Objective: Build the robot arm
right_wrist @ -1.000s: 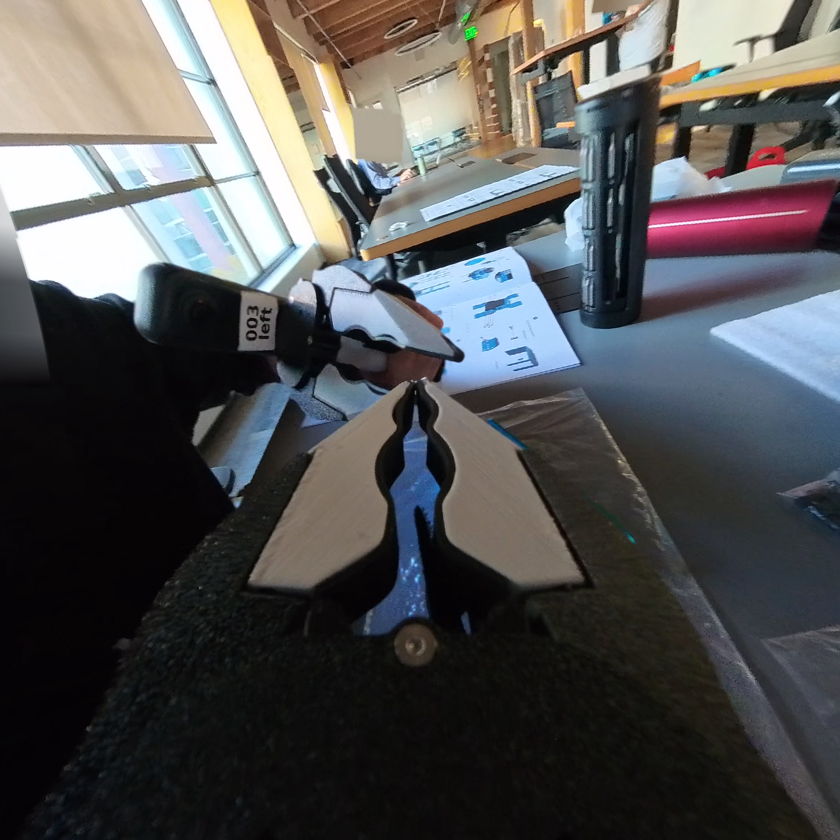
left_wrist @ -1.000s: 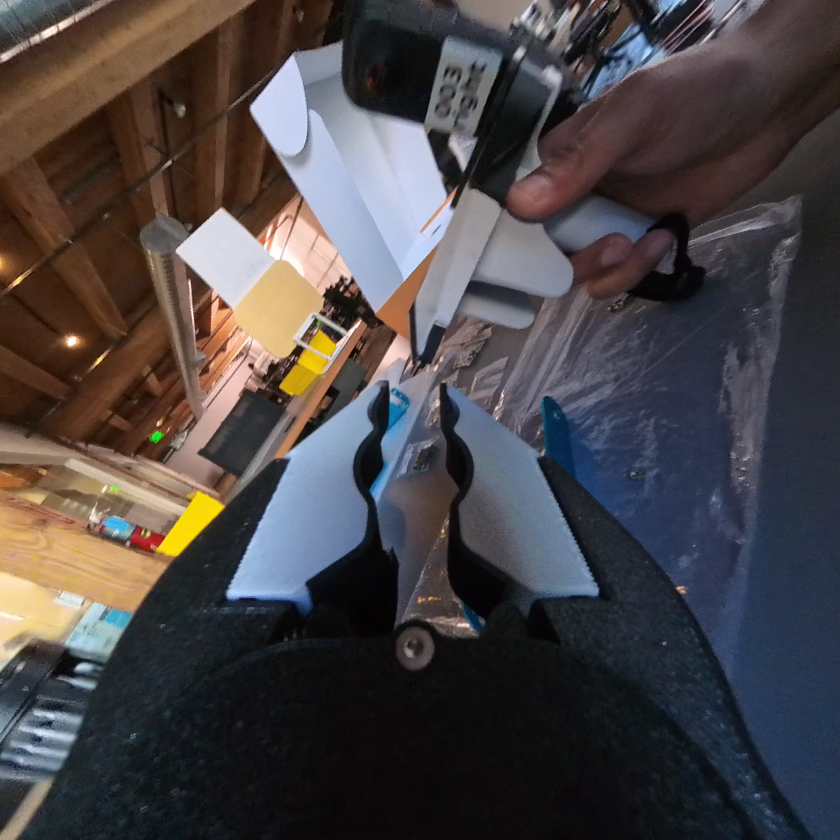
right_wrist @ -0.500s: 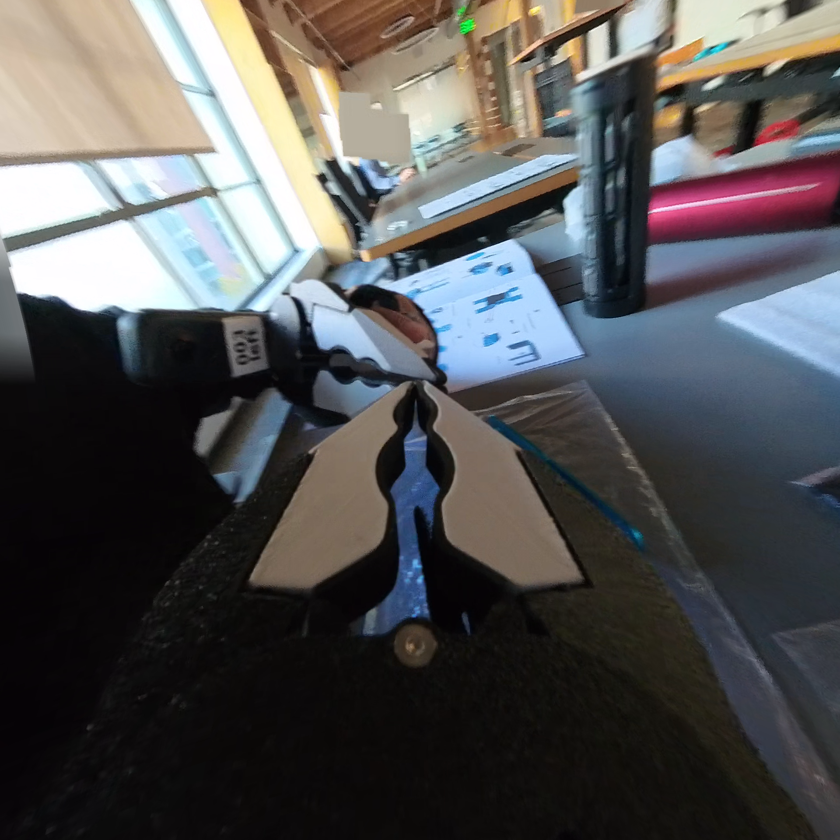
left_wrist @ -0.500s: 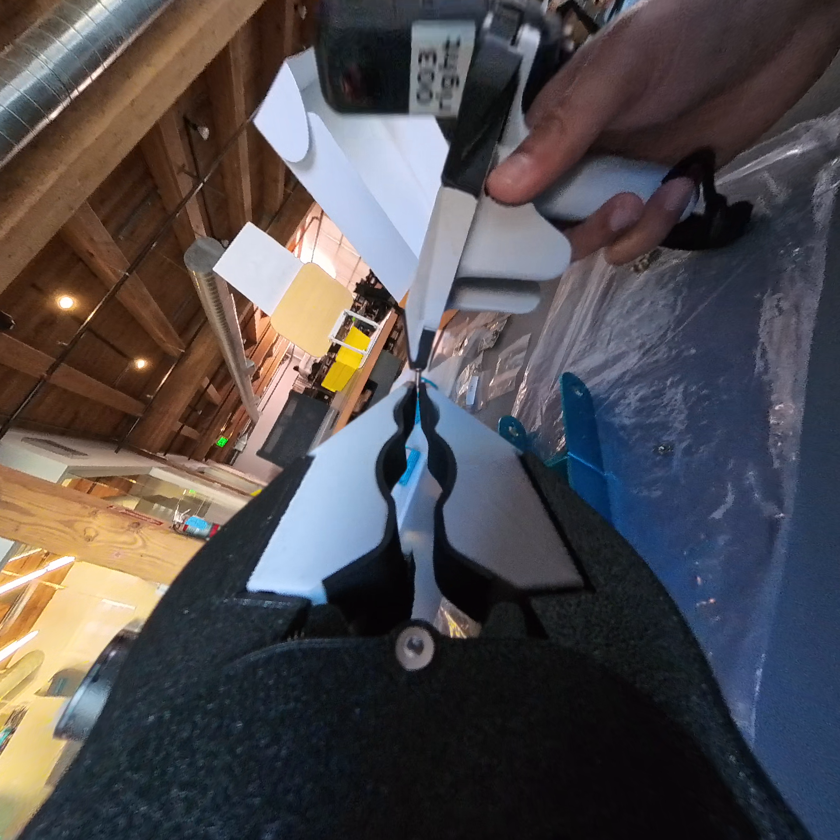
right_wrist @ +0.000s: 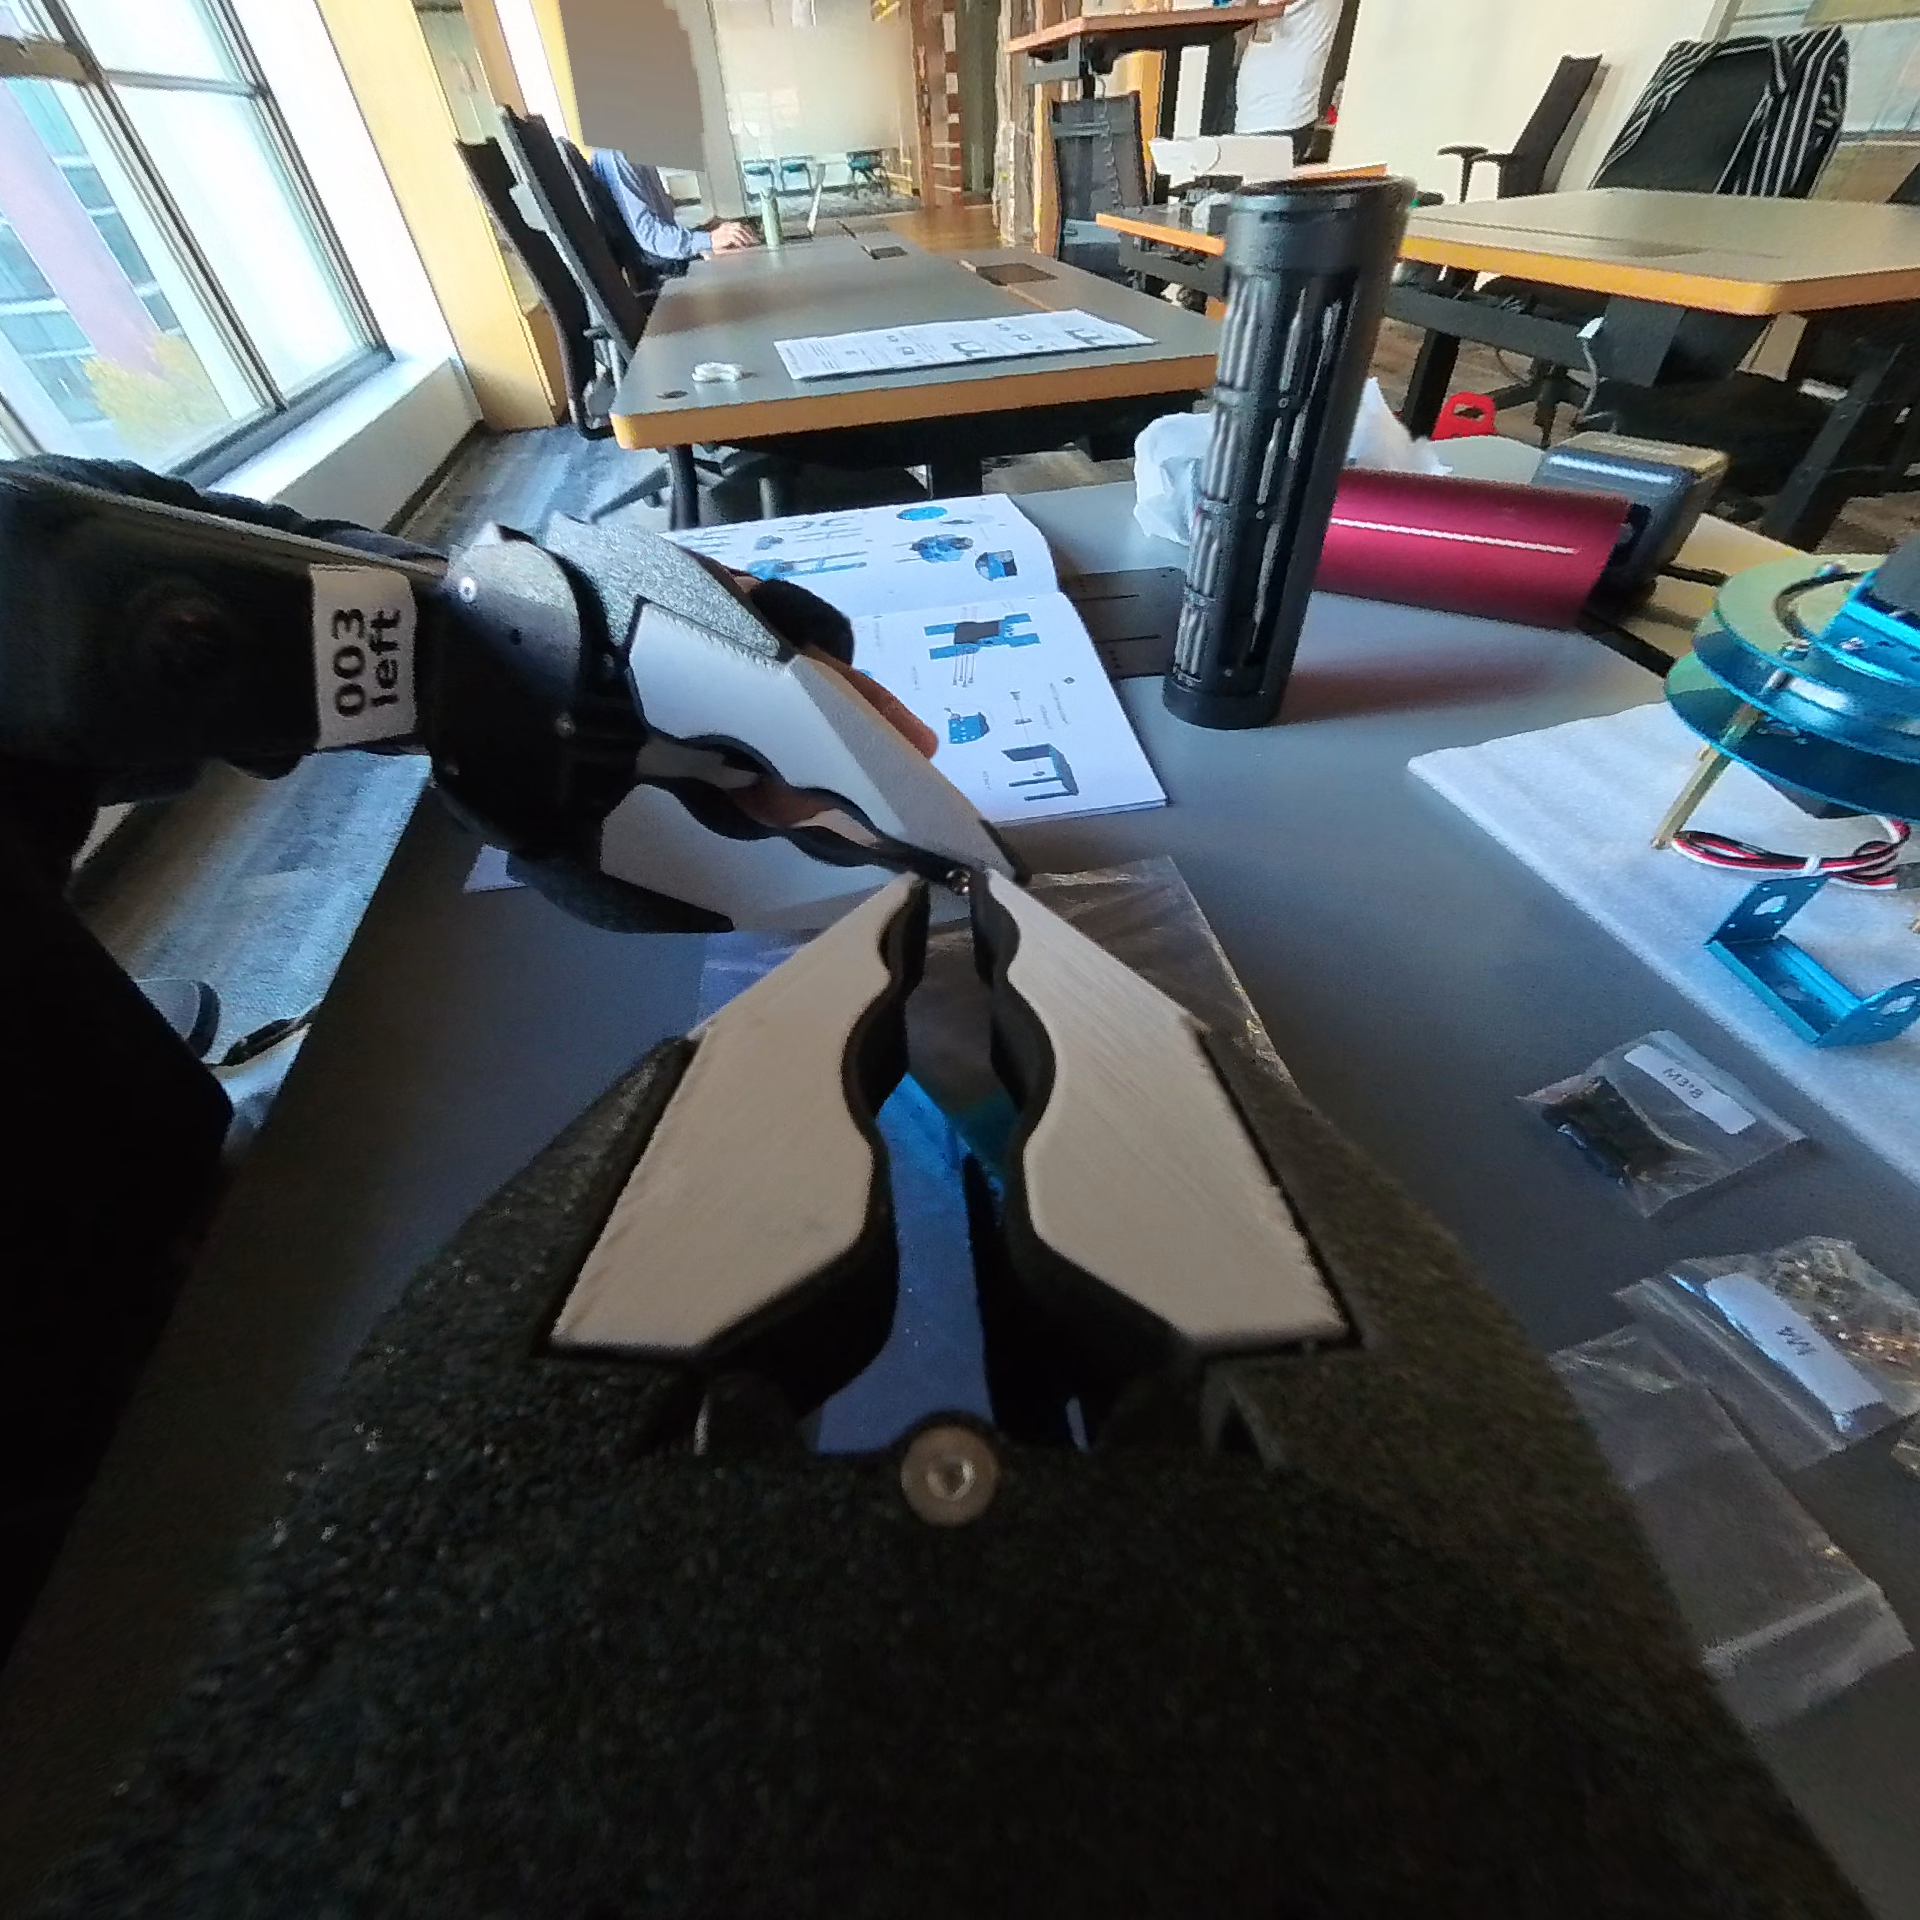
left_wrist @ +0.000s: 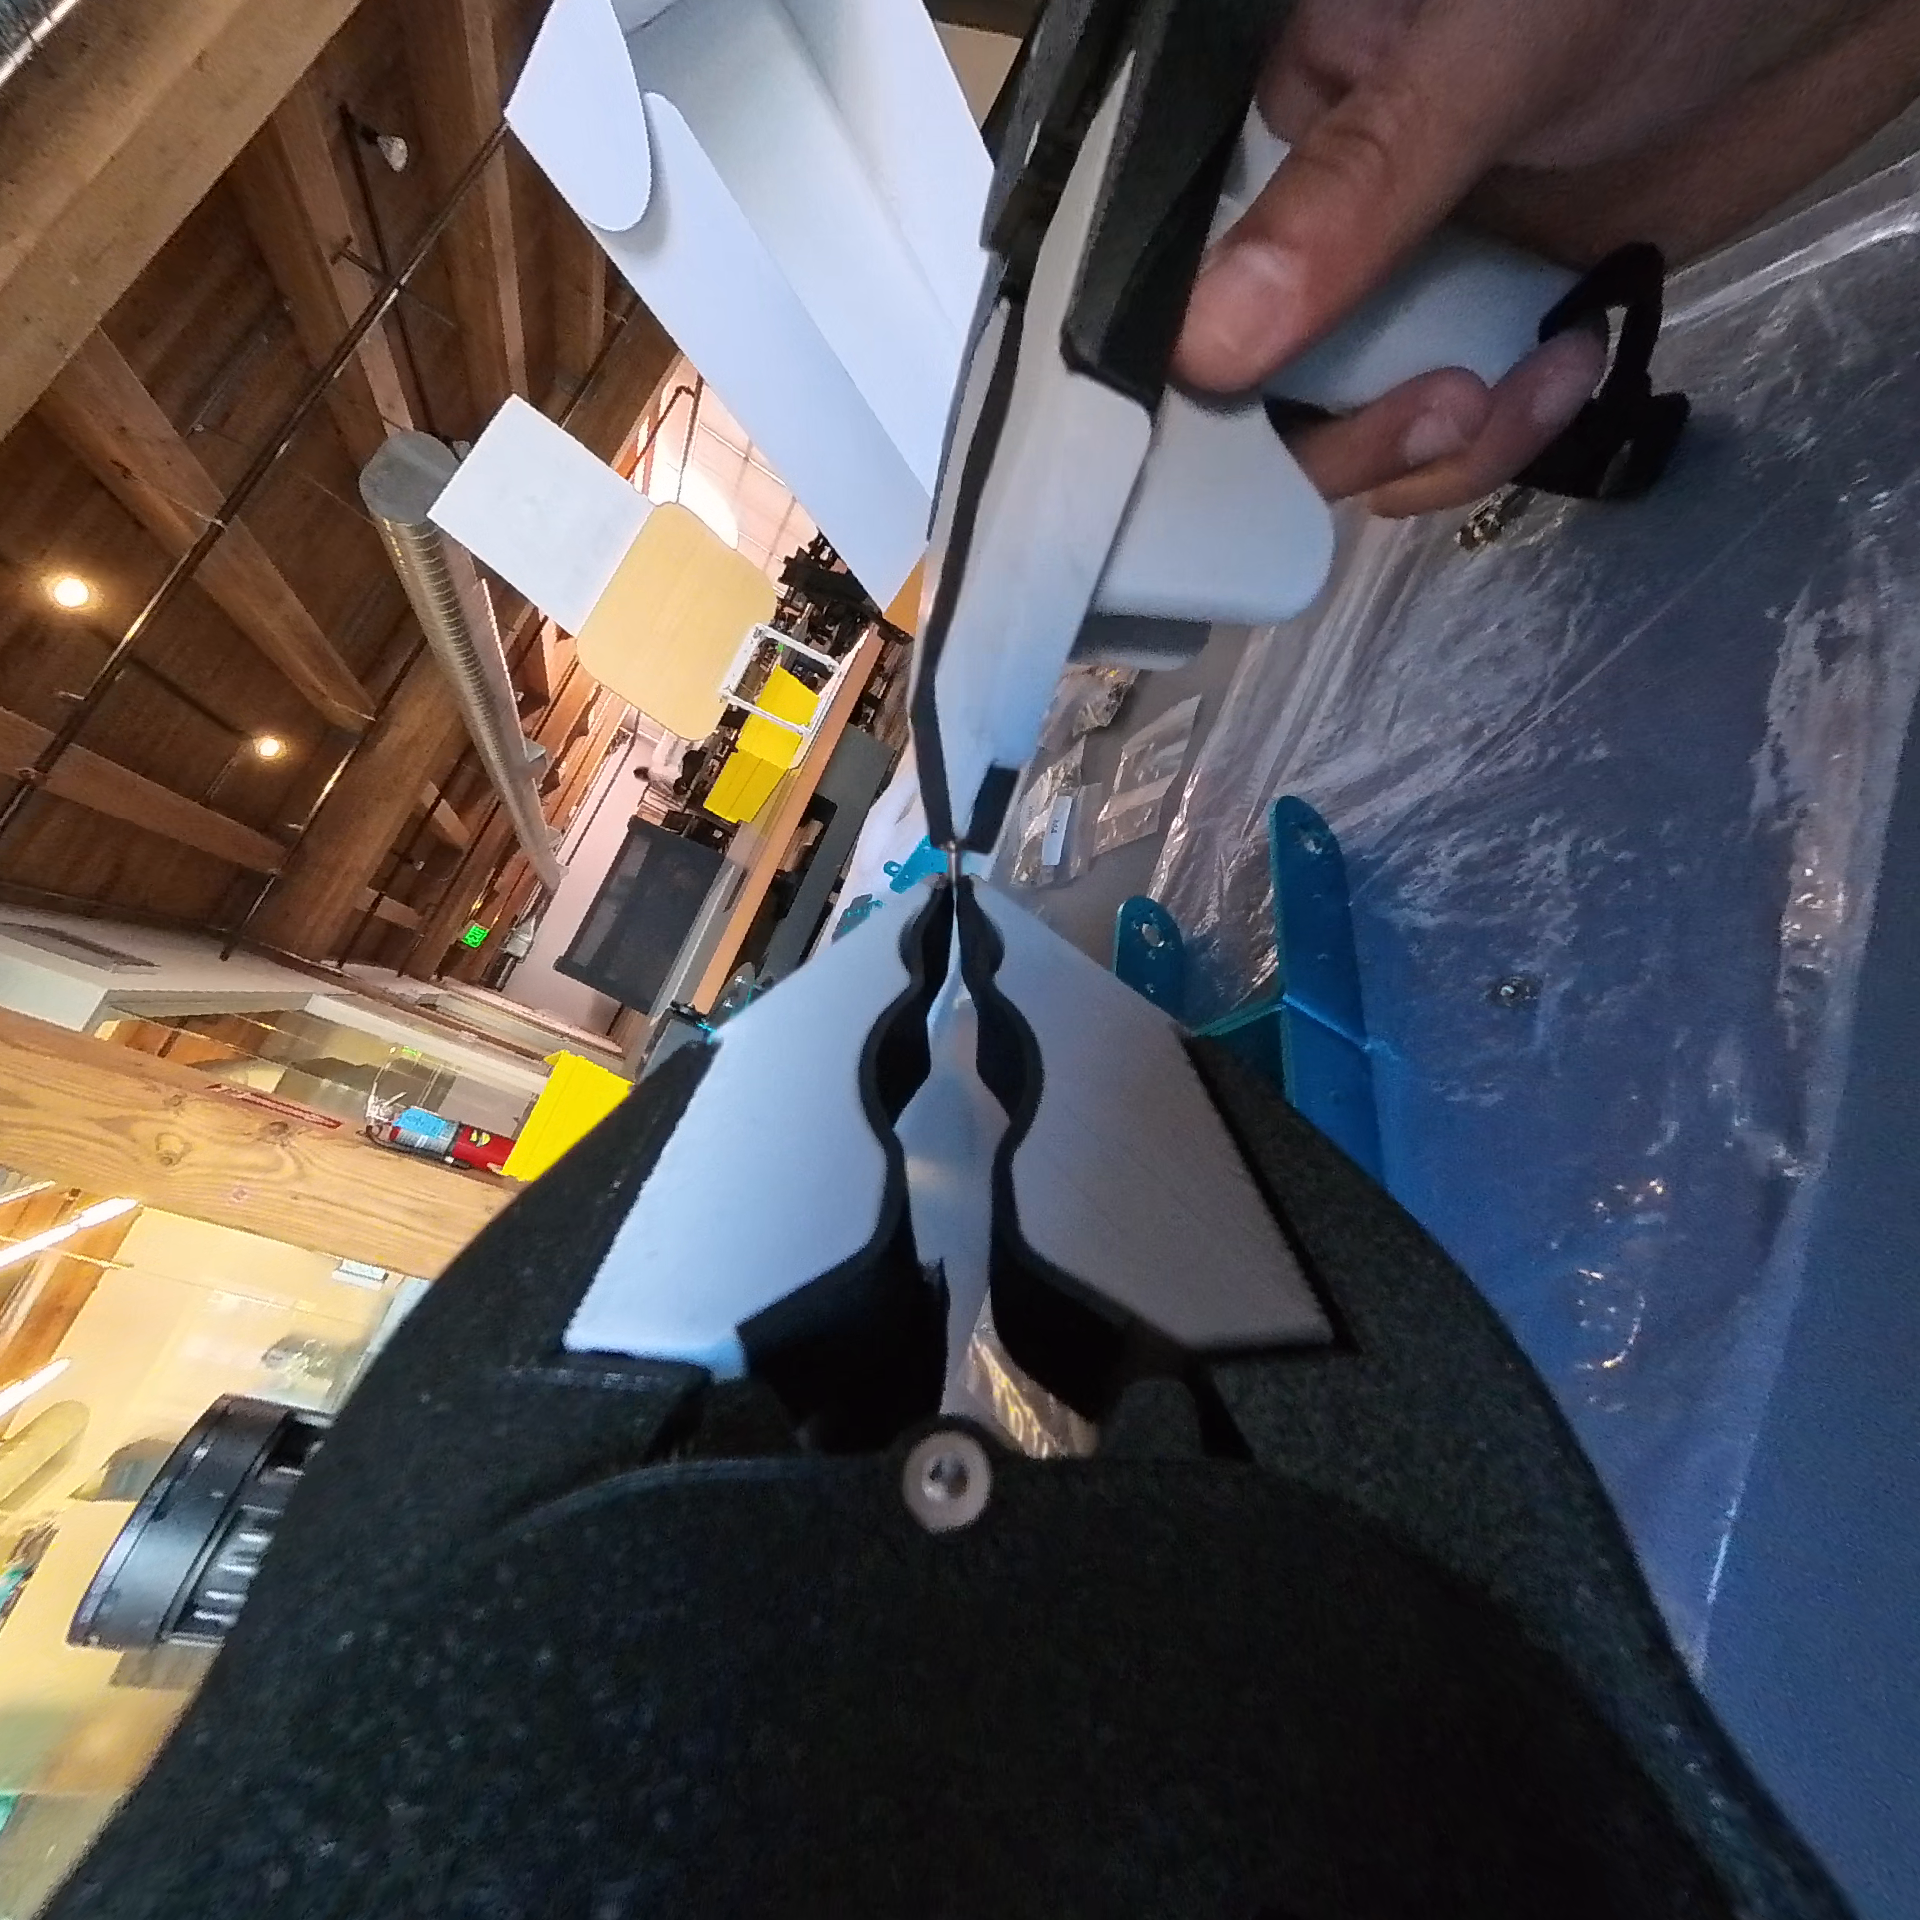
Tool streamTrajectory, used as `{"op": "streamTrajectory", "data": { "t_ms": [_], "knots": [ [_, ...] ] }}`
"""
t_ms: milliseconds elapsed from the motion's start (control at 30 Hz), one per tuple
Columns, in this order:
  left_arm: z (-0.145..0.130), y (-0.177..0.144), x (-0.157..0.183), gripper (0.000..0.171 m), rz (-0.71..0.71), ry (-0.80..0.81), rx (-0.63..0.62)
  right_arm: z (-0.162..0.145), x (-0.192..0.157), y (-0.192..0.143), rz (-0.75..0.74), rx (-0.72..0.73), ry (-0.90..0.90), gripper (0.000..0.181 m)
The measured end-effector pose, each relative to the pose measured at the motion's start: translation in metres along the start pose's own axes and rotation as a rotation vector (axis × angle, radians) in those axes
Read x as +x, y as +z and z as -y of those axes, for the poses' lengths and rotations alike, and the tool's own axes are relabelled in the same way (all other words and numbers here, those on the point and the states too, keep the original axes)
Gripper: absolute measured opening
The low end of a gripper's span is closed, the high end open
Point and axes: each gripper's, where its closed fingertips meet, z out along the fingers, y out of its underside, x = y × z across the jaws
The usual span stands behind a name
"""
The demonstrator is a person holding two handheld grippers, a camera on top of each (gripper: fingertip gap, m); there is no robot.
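Observation:
My left gripper and right gripper meet tip to tip above a clear plastic bag with a blue metal plate inside. A tiny dark screw sits where the tips meet; it also shows in the left wrist view. The left gripper is shut, and in the right wrist view its tips pinch the screw. The right gripper's fingers stand a narrow gap apart around the screw; in the left wrist view it shows edge-on, held by a hand.
On the grey table lie an open booklet, a black cylinder, a red cylinder, a blue round assembly on white foam, a blue bracket and bags of small parts. My left and right fingertips are right by each other. Both grippers' tips are roughly 25 centimetres from the black cylinder.
The two grippers moved together until their tips met. My left gripper closed from a gap to shut. My right gripper's tips, touching before, now stand slightly apart.

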Motion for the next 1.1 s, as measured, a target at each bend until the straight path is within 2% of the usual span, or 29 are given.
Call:
{"op": "streamTrajectory", "data": {
  "t_ms": [367,1100],
  "knots": [
    [0.0041,-0.0017,0.0024,0.0,0.028,0.076,0.007,-0.0003,-0.0017,0.0013,0.0,-0.004,-0.013,0.004],
    [-0.0005,-0.0006,0.005,0.0,0.017,0.102,-0.02,-0.0065,0.0029,-0.0005,-0.03,-0.051,-0.055,0.004]
  ]
}}
